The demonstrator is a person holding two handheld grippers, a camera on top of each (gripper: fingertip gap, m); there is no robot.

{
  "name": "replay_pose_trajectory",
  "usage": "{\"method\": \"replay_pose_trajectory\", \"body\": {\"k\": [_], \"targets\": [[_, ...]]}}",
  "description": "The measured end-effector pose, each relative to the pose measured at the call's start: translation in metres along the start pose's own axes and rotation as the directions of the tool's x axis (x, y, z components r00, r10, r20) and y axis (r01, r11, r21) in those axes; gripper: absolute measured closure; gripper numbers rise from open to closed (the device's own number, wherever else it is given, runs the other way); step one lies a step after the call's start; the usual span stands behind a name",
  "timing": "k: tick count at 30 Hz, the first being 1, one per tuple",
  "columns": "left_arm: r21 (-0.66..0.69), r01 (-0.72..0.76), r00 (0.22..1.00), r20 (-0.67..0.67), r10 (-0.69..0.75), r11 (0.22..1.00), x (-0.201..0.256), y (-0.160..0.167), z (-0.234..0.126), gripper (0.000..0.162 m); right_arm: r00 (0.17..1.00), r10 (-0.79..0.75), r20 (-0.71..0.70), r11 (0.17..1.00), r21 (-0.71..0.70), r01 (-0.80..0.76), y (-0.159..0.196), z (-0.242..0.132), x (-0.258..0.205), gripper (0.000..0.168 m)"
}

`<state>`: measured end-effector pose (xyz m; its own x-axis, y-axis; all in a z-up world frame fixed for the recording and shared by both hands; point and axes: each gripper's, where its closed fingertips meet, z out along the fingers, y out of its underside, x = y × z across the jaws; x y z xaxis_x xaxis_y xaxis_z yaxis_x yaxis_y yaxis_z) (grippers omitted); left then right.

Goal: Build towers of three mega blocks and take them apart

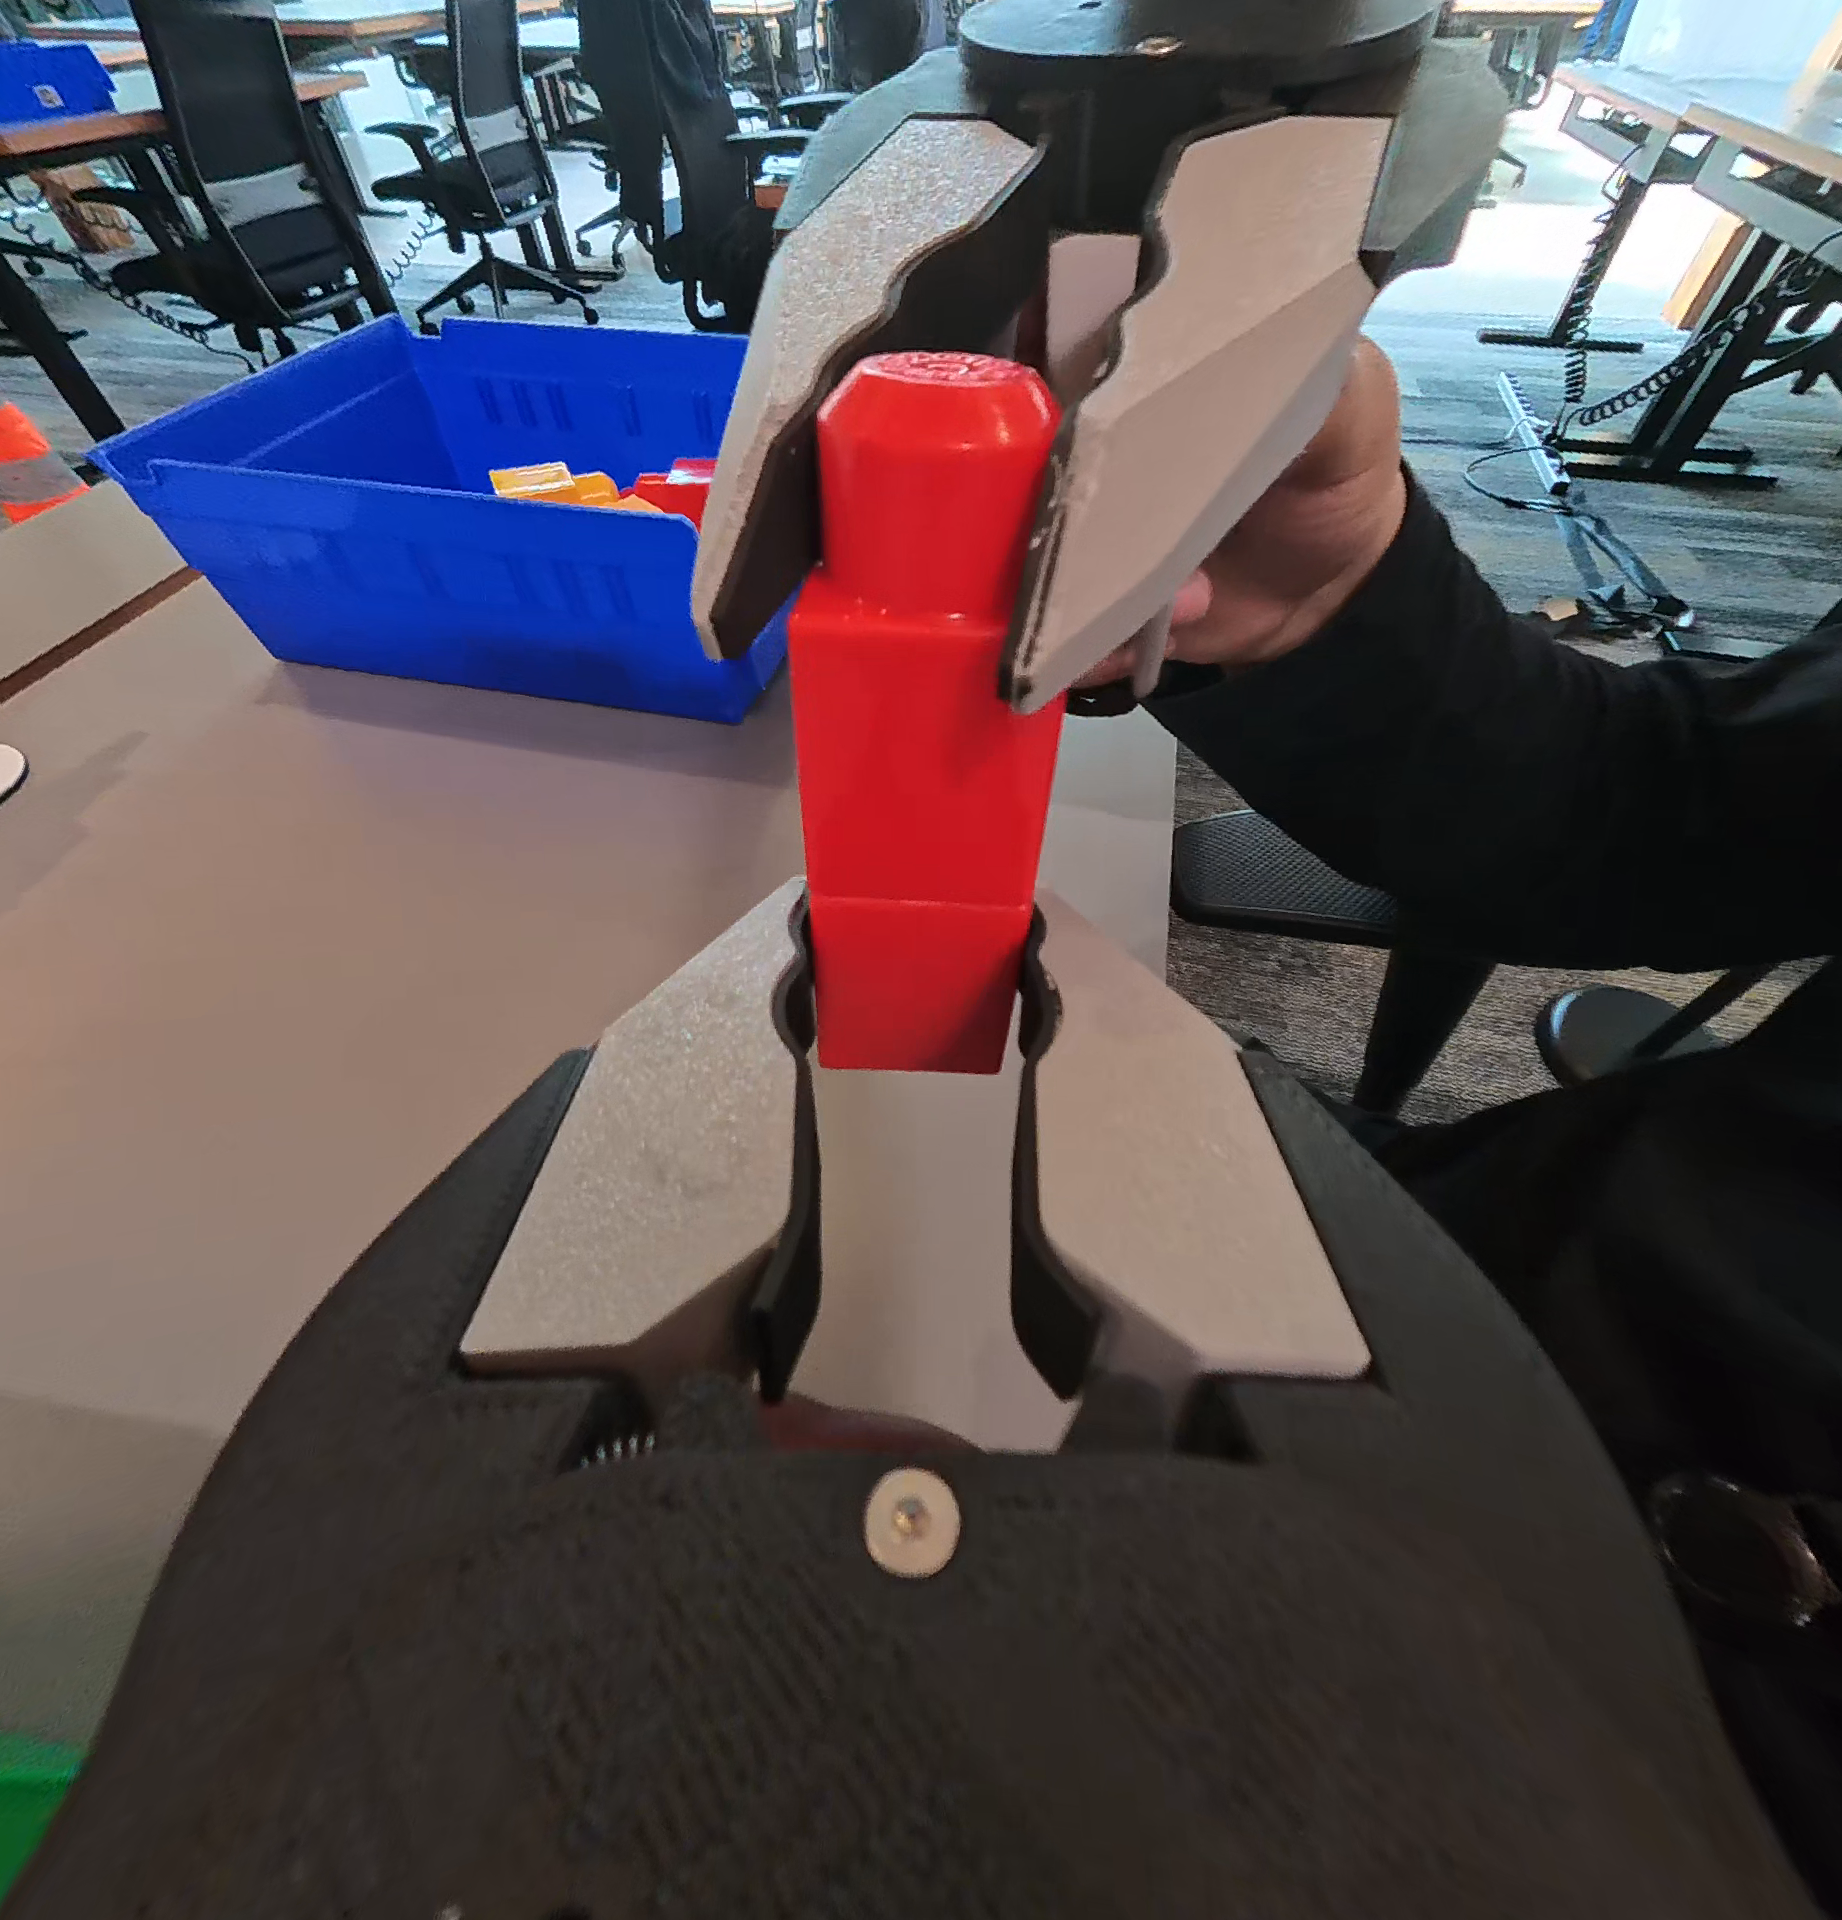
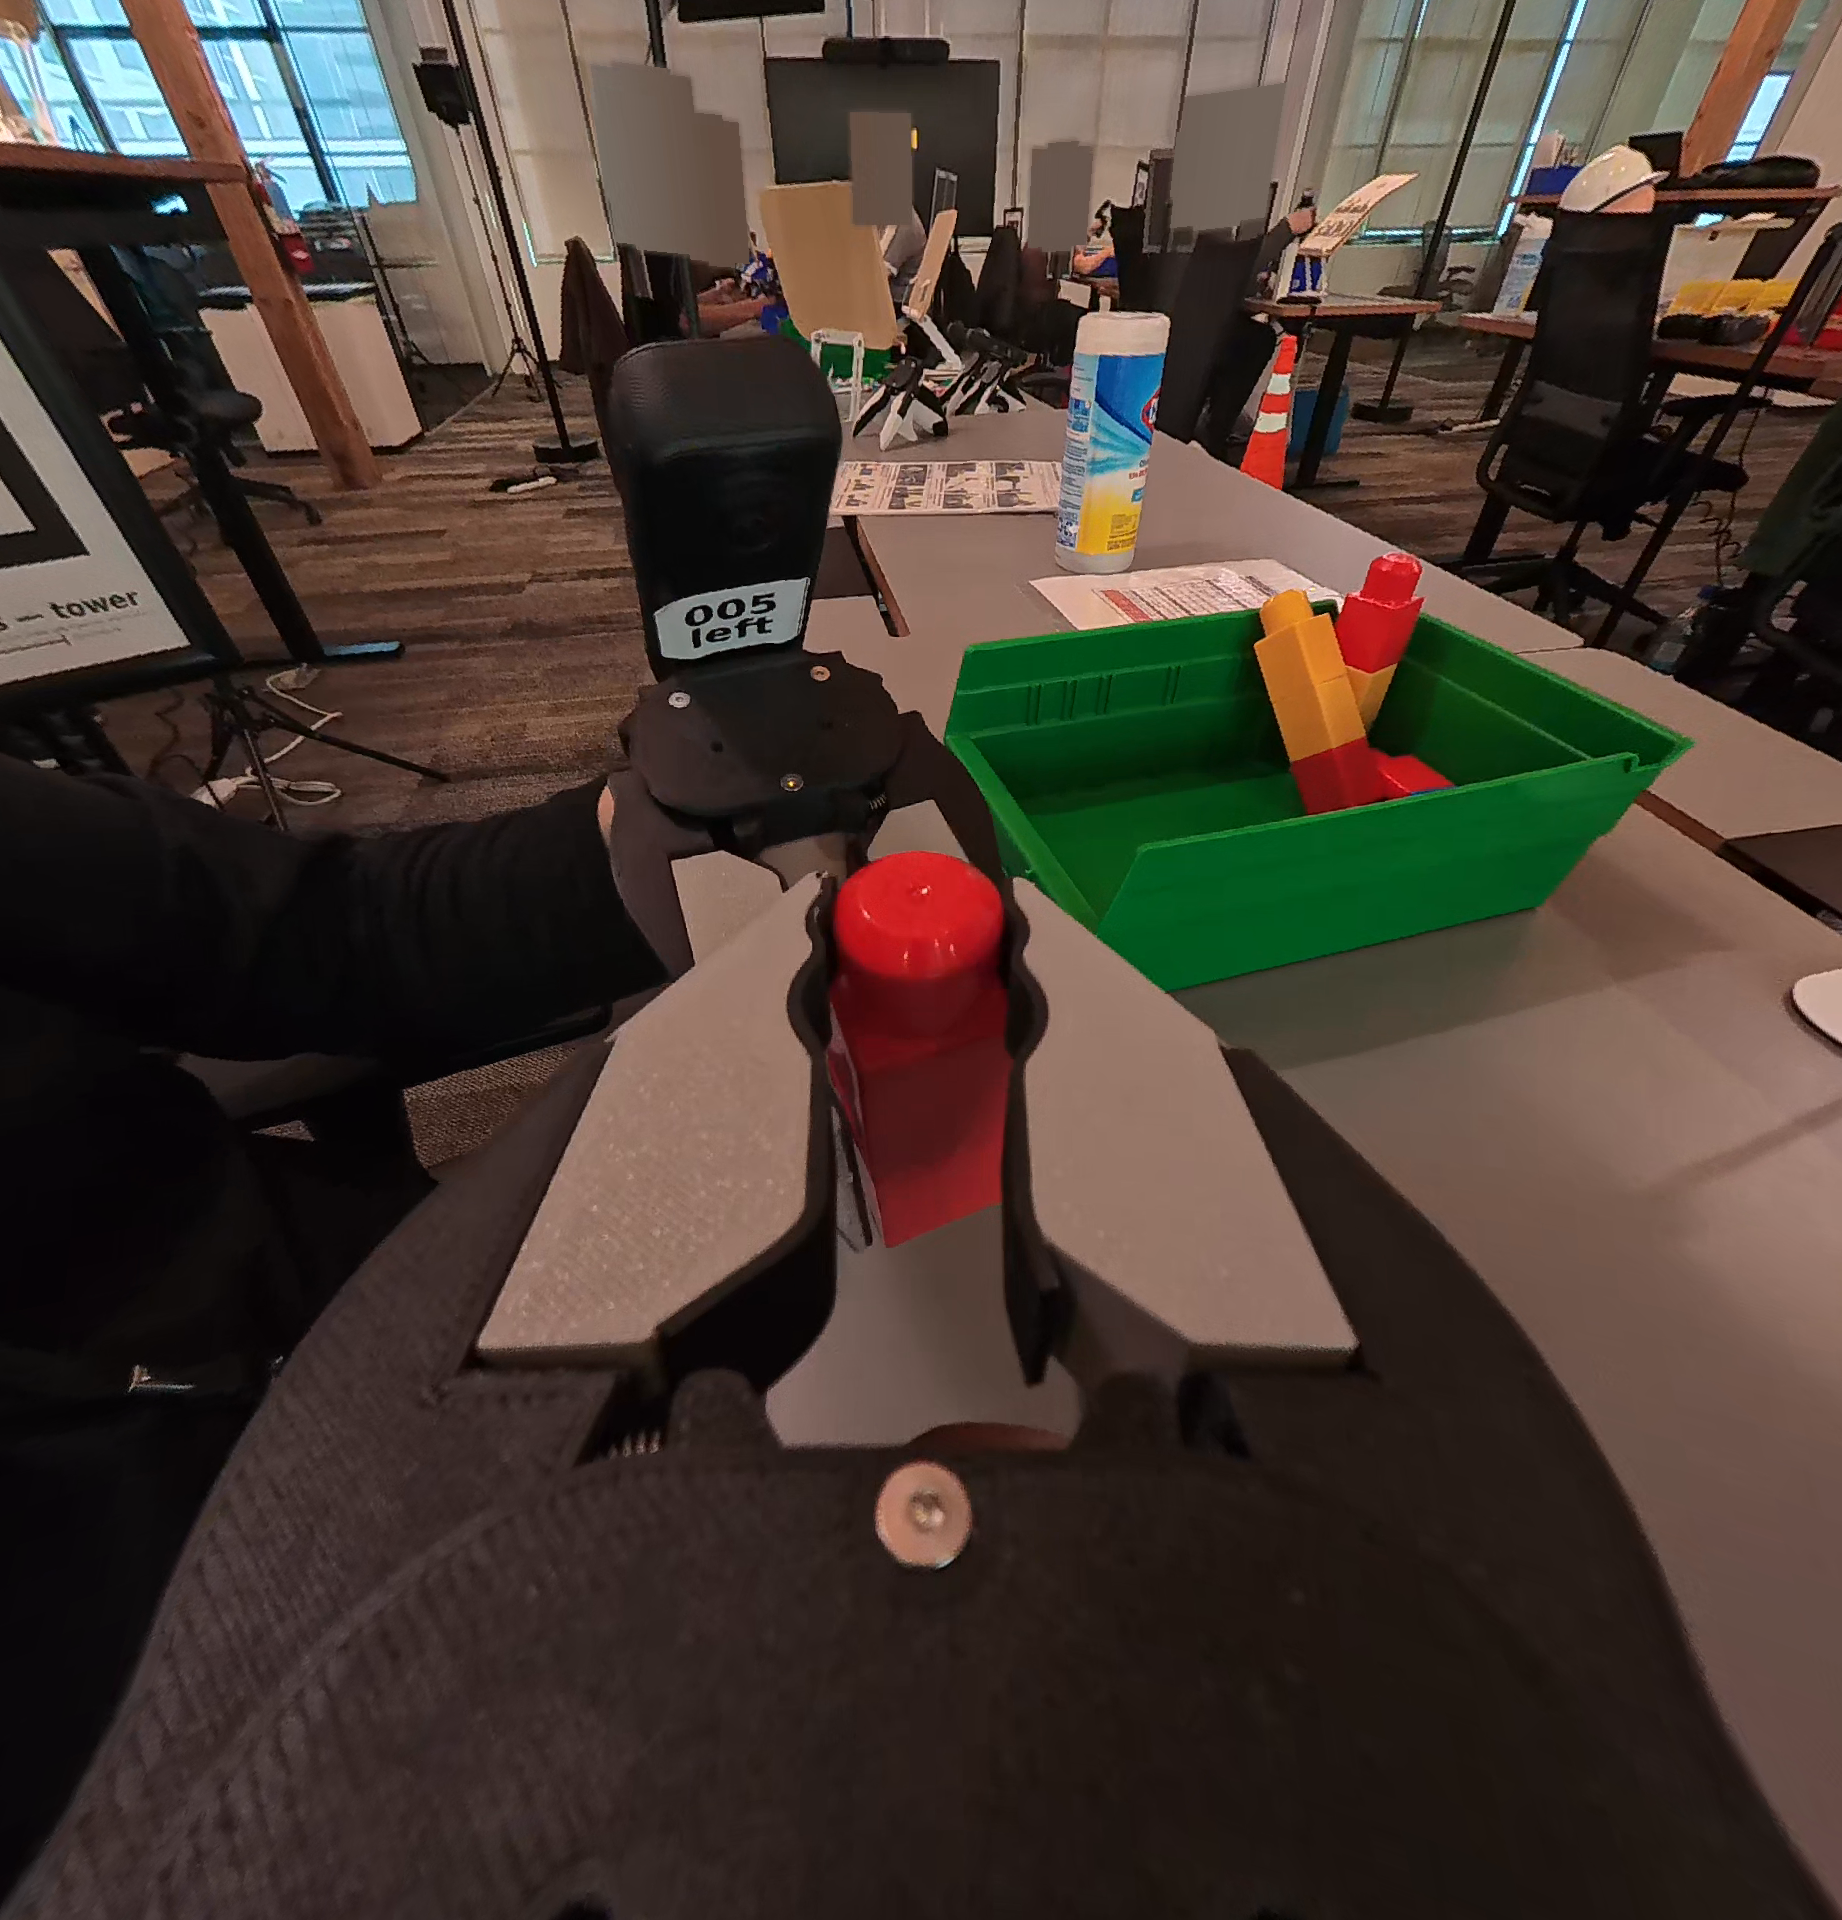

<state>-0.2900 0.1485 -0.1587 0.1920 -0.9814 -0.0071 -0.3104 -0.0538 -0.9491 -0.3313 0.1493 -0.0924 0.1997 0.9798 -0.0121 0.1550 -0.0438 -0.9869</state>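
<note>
Two red mega blocks are stacked end to end and held in the air over the grey table [image 1: 325, 883]. My left gripper [image 1: 912, 935] is shut on the lower red block [image 1: 912, 987]. My right gripper [image 1: 886, 644] comes in from above and is shut on the upper red block [image 1: 927, 748], with its fingers beside the stud. In the right wrist view my right gripper [image 2: 917, 935] clamps the red block [image 2: 922, 1091] with the round stud toward the camera. The left gripper's camera housing [image 2: 725, 509] stands just beyond it; its fingertips are hidden.
A blue bin [image 1: 429, 561] at the back left holds loose yellow and red blocks. A green bin [image 2: 1312, 894] holds a yellow-and-red tower [image 2: 1312, 707] and a red-topped one [image 2: 1379, 613]. A wipes canister [image 2: 1109, 447] and papers stand behind it. The table edge runs close to the stack. My right fingertips sit around 7 cm from my left ones.
</note>
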Motion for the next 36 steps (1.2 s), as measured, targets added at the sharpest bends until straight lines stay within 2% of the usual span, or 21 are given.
{"method": "replay_pose_trajectory", "body": {"k": [15,19,23,27,30,34,36], "targets": [[-0.003,-0.017,0.999,0.034,0.017,1.000,-0.006,0.000,-0.001,0.127,0.999,0.035,-0.005,0.999,0.021,-0.035,-0.001,0.000,0.006,0.140],[-0.020,-0.031,0.996,0.079,0.033,0.999,-0.012,0.002,-0.001,0.128,0.999,0.043,-0.026,0.999,0.016,-0.043,0.001,0.000,0.011,0.140],[-0.080,-0.076,0.972,0.216,0.092,0.994,-0.030,0.006,-0.002,0.128,0.992,0.070,-0.105,0.998,0.006,-0.069,0.005,0.002,0.024,0.141],[-0.210,-0.155,0.893,0.388,0.228,0.965,-0.053,0.017,-0.005,0.128,0.970,0.052,-0.239,0.998,-0.014,-0.057,0.015,0.009,0.042,0.142],[-0.186,-0.136,0.924,0.331,0.192,0.973,-0.045,0.018,-0.003,0.128,0.979,0.008,-0.206,1.000,-0.027,-0.013,0.015,0.012,0.035,0.142],[-0.049,-0.072,0.982,0.169,0.080,0.996,-0.021,0.001,-0.002,0.128,0.998,0.057,-0.038,0.995,0.083,-0.054,-0.003,0.005,0.015,0.140],[-0.009,-0.045,0.993,0.105,0.046,0.999,-0.011,-0.005,-0.003,0.128,0.996,0.067,0.053,0.990,0.120,-0.073,-0.009,0.001,0.005,0.134]]}}
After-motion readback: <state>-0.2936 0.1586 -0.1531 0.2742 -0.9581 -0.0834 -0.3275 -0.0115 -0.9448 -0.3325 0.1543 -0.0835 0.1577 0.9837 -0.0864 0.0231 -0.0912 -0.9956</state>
